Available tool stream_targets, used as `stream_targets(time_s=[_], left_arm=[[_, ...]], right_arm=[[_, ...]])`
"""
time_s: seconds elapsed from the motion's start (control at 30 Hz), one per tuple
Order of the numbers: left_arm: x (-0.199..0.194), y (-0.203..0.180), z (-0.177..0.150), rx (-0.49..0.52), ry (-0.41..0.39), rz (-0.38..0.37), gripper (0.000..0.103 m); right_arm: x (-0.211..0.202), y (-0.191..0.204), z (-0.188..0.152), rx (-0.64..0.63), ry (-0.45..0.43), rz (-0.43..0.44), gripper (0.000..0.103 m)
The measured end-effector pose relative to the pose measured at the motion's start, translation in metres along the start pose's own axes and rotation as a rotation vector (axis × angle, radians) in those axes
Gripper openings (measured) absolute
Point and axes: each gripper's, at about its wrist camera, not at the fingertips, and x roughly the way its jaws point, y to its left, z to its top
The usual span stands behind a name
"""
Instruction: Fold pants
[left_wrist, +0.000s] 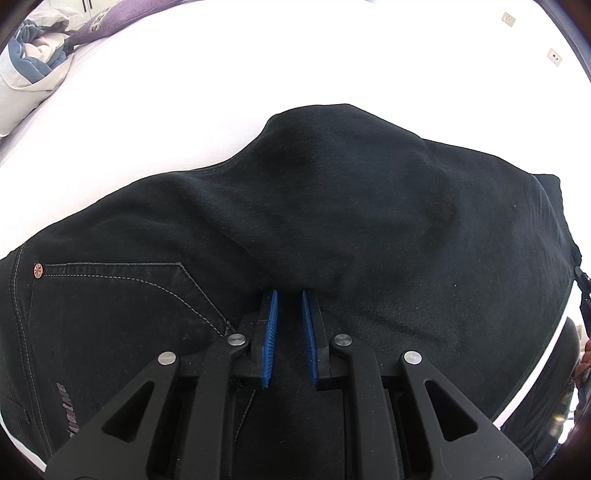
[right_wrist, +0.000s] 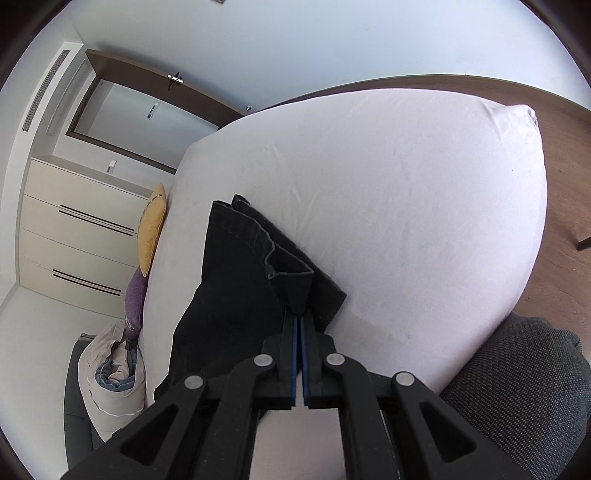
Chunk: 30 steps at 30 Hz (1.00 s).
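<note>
Black denim pants (left_wrist: 332, 206) lie on a white bed (left_wrist: 166, 110), seat and back pocket (left_wrist: 122, 295) toward the lower left. My left gripper (left_wrist: 288, 295) rests low on the pants, its blue pads (left_wrist: 271, 332) a small gap apart, tips tucked under a raised fold; I cannot tell whether cloth is pinched. In the right wrist view my right gripper (right_wrist: 298, 315) is shut on a fold at the hem end of the pants (right_wrist: 236, 280) and holds it lifted above the bed (right_wrist: 406, 203).
A bundled duvet (right_wrist: 110, 373), a purple cushion (right_wrist: 133, 299) and a yellow cushion (right_wrist: 152, 225) line the bed's left edge, also seen in the left wrist view (left_wrist: 33, 55). Drawers (right_wrist: 74, 240) stand beyond. Wooden floor (right_wrist: 561, 177) lies right of the bed. A grey-clothed body (right_wrist: 517, 387) shows at lower right.
</note>
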Motion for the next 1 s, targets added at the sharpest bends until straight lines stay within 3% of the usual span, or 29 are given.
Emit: stream_targets(time_s=[0.23, 0.4, 0.47, 0.5, 0.57, 0.63, 0.7, 0.73, 0.8, 0.9, 1.0], left_arm=[[-0.007, -0.009, -0.001, 0.024, -0.027, 0.004, 0.013], [-0.006, -0.008, -0.006, 0.017, -0.044, -0.003, 0.013], [-0.006, -0.006, -0.007, 0.009, -0.049, -0.012, 0.013], [-0.006, -0.006, -0.008, 0.006, -0.053, -0.015, 0.013], [-0.011, 0.001, -0.013, 0.005, -0.06, -0.018, 0.013], [-0.012, 0.003, -0.017, 0.006, -0.066, -0.015, 0.013], [-0.013, 0.004, -0.02, 0.01, -0.07, -0.009, 0.013], [-0.012, 0.003, -0.02, 0.01, -0.071, -0.006, 0.013], [-0.013, 0.001, -0.017, 0.008, -0.073, -0.002, 0.013], [-0.015, -0.001, -0.019, -0.004, -0.073, 0.0, 0.013], [-0.016, -0.003, -0.02, -0.011, -0.07, -0.001, 0.013]], right_arm=[[-0.001, -0.003, 0.002, 0.001, 0.007, 0.002, 0.002], [-0.002, -0.007, 0.005, 0.003, 0.059, -0.008, 0.003], [-0.01, -0.002, 0.006, -0.023, 0.051, -0.062, 0.005], [-0.018, 0.004, 0.007, -0.052, 0.027, -0.116, 0.013], [-0.032, 0.011, 0.013, -0.079, -0.025, -0.179, 0.02], [-0.041, 0.021, 0.022, -0.091, -0.062, -0.168, 0.023], [-0.041, 0.047, 0.029, -0.156, -0.069, -0.088, 0.023], [-0.033, 0.066, 0.031, -0.198, -0.029, -0.012, 0.023], [-0.001, 0.106, 0.024, -0.298, 0.132, 0.11, 0.023], [0.06, 0.169, -0.016, -0.481, 0.371, 0.2, 0.023], [0.113, 0.205, -0.055, -0.564, 0.525, 0.259, 0.023]])
